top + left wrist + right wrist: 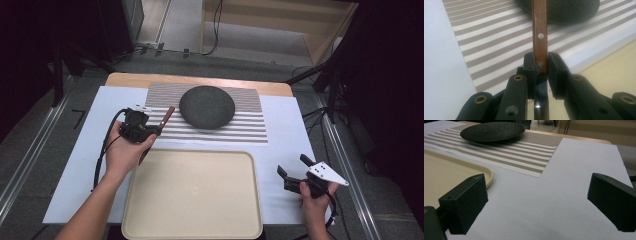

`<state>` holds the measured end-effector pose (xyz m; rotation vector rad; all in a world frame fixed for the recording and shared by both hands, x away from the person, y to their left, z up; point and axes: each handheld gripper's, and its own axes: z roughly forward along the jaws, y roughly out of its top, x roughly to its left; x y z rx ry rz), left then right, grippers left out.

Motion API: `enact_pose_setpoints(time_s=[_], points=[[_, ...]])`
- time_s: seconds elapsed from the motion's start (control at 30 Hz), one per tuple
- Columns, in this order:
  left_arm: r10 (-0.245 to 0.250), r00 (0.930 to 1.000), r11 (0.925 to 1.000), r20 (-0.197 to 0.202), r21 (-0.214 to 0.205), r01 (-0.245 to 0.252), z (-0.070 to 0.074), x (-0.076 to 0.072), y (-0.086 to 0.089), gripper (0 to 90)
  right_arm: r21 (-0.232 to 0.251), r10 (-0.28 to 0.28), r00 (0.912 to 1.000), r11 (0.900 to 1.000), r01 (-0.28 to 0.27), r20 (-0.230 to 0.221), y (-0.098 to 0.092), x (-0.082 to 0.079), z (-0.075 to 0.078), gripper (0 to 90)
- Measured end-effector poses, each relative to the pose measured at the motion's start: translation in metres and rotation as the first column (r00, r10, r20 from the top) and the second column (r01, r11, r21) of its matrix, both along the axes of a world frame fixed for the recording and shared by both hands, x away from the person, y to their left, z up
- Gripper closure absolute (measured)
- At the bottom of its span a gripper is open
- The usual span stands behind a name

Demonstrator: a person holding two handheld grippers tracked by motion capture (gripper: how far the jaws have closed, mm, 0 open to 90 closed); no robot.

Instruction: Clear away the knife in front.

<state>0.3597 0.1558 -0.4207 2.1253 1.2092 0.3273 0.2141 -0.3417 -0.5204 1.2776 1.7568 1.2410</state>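
My left gripper [157, 131] [541, 65] is shut on a knife, gripping it where the brown wooden handle [168, 115] [539, 27] meets the dark blade [541, 100]. The riveted handle points toward a dark round plate [207, 106] [564, 11] on a striped placemat [240, 127] [494, 42]. It hovers over the placemat's left end, just beyond the far left corner of a beige tray [192, 195]. My right gripper [292, 165] [536, 195] stands open and empty over the white sheet, right of the tray.
A white sheet [287, 135] [574, 170] covers most of the wooden table. The tray's rim [487, 173] lies near the right gripper's left jaw. Cables and stand legs [320, 75] crowd the floor beyond the table.
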Motion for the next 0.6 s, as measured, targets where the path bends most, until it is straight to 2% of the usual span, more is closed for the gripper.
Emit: enact_pose_setpoints(time_s=[0.17,0.37,0.6], points=[[-0.006,1.0,1.0,-0.003,-0.001,0.006,-0.002,-0.016,0.003,77.0,0.0,-0.001,1.0,1.0,0.001,-0.001,0.0,0.0,0.0,1.7],[-0.007,0.9999,0.9997,-0.012,-0.022,0.006,-0.007,-0.034,0.008,77.0,-0.002,-0.001,1.0,1.0,0.001,-0.001,0.0,0.0,0.0,1.7],[-0.006,0.9992,0.9991,-0.039,-0.041,0.004,-0.021,-0.051,0.011,77.0,-0.003,-0.002,1.0,1.0,0.002,-0.001,0.0,0.0,0.0,1.7]])
